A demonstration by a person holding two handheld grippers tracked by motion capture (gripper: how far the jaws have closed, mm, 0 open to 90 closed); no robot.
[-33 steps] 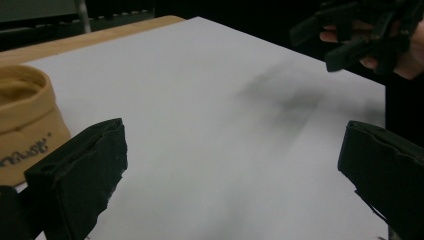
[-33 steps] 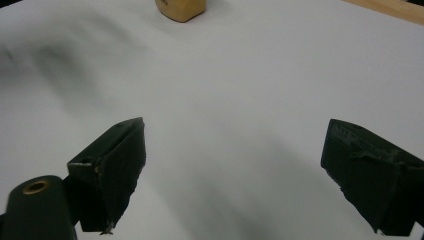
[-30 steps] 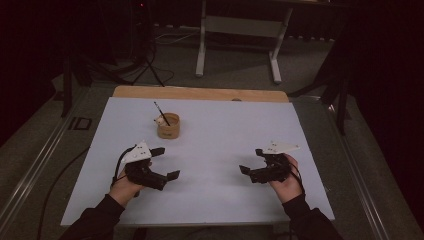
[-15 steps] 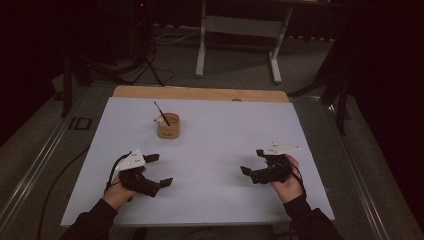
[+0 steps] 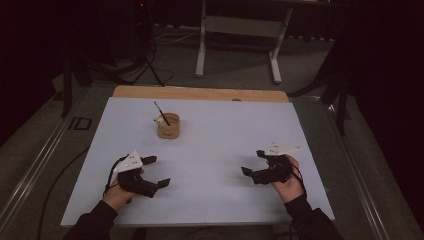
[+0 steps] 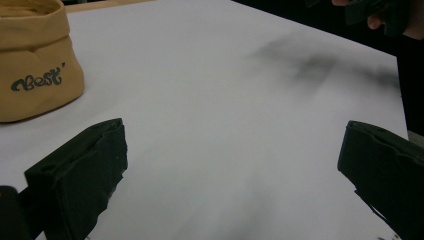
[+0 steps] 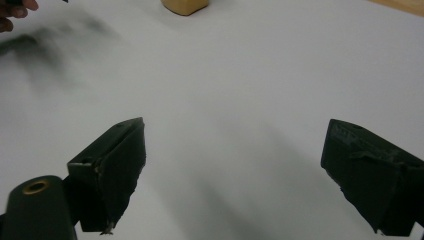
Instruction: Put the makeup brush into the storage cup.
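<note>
A person sits at the near edge of a desk covered by a plain white sheet, holding a black two-jaw gripper in each hand. Forearms in dark sleeves come in from the bottom of the high view.

The left gripper hovers low over the near left part of the desk, with its jaws set wide apart and nothing between them. In the left gripper view the two black jaws frame bare white surface. The gripper angles toward the middle of the desk rather than at anything, which reads as a waiting pose, not a reach.

The right gripper hovers over the near right part of the desk, a mirror of the left. Its jaws are also wide and empty, pointing inward toward the centre.

The one object on the desk is a small tan paper-like pot with a rolled rim, standing upright on the far left part of the white sheet, well apart from both grippers. The left gripper view shows dark script lettering on its side. A thin dark stick leans out of the pot, tilted to the far left; something pale sits inside beside it, too small to identify.

The pot is nearer the left gripper, so that hand seems the likelier one to go for it. Both sets of jaws being wide suits an approach before any grasp.

Beyond the desk's bare wooden far edge the dim floor holds a grey metal stand.
</note>
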